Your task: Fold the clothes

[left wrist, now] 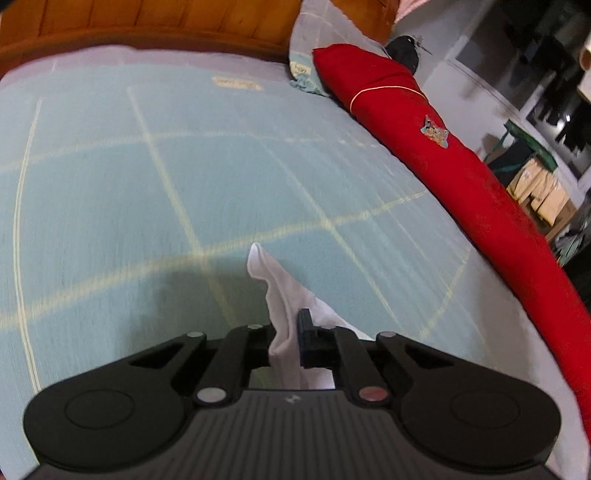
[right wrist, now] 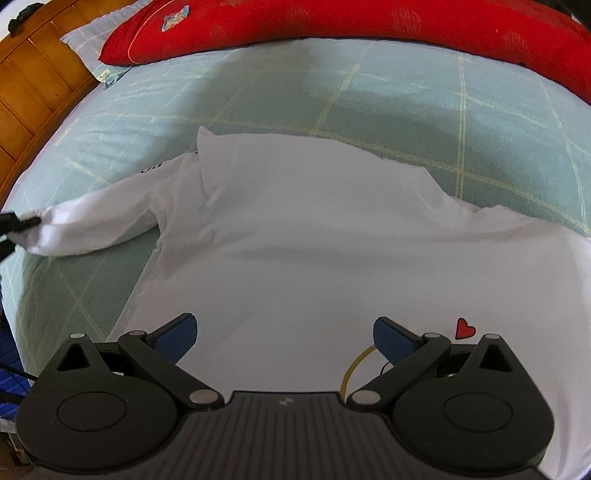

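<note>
A white shirt [right wrist: 303,236] lies spread and partly folded on the bed [right wrist: 406,99], near its foot edge, with a small red heart [right wrist: 464,328] printed on it. The left hand-held gripper [left wrist: 291,339] is clamped on the shirt's sleeve [left wrist: 280,291], lifting it off the sheet. The right hand-held gripper [right wrist: 284,334] hovers over the shirt, jaws wide apart, holding nothing. A red bolster [right wrist: 332,26] lies along the bed's far edge.

Red bolster [left wrist: 443,147] on checked bedsheet [left wrist: 147,184] — wooden headboard [left wrist: 147,22].

Wooden headboard [left wrist: 147,18] behind checked teal bedsheet [left wrist: 110,166]; long red bolster [left wrist: 443,155] alongside.
</note>
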